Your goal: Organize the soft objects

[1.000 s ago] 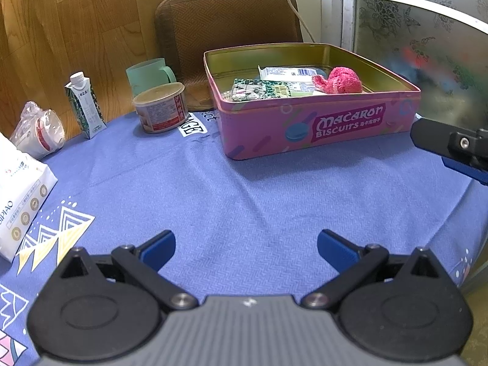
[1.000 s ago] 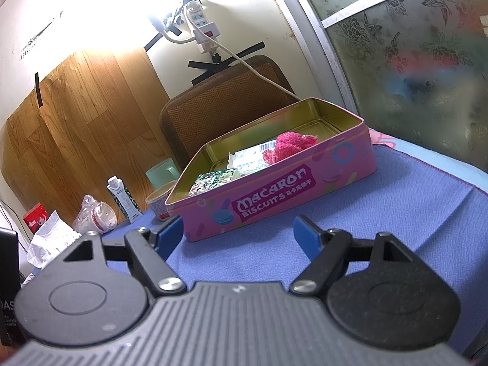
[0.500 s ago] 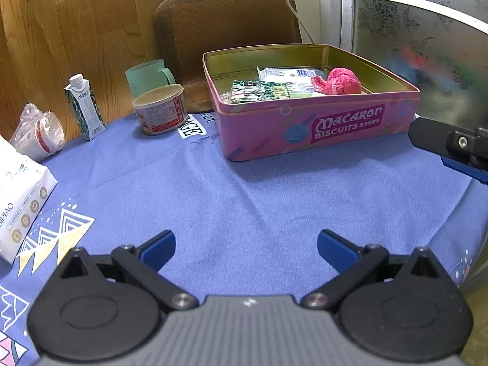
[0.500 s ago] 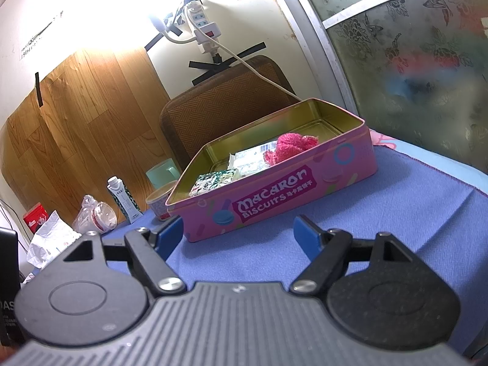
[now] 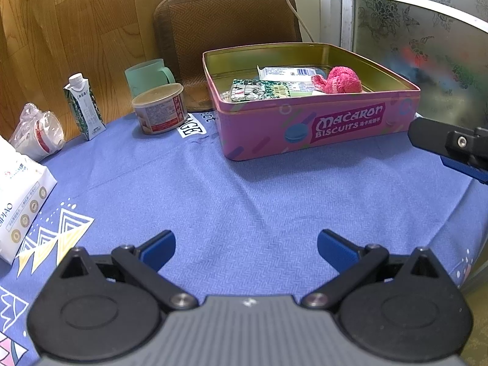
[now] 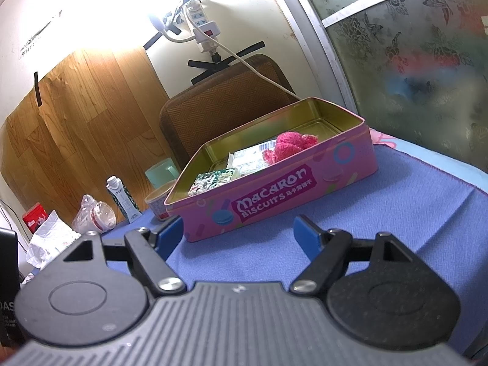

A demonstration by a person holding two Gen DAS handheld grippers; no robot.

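Fingers (image 5: 158,248) of both grippers spread, empty; only right view shows power strip (image 6: 202,24).

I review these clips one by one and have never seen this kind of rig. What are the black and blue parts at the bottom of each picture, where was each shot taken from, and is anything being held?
There is no robot here: a person holds a hand-held gripper in each hand, and a wide-angle camera on each one looks forward along its two fingers. The black linkages and blue pads at the bottom are those fingers. One picture looks out from the left gripper, the other from the right gripper. Both stand open with nothing between the pads, only the blue tablecloth beyond them.

Ahead sits an open pink biscuit tin holding a pink fluffy toy and some flat packets. To the left of the tin are a lidded tub, a green cup, a small carton and a white pack.
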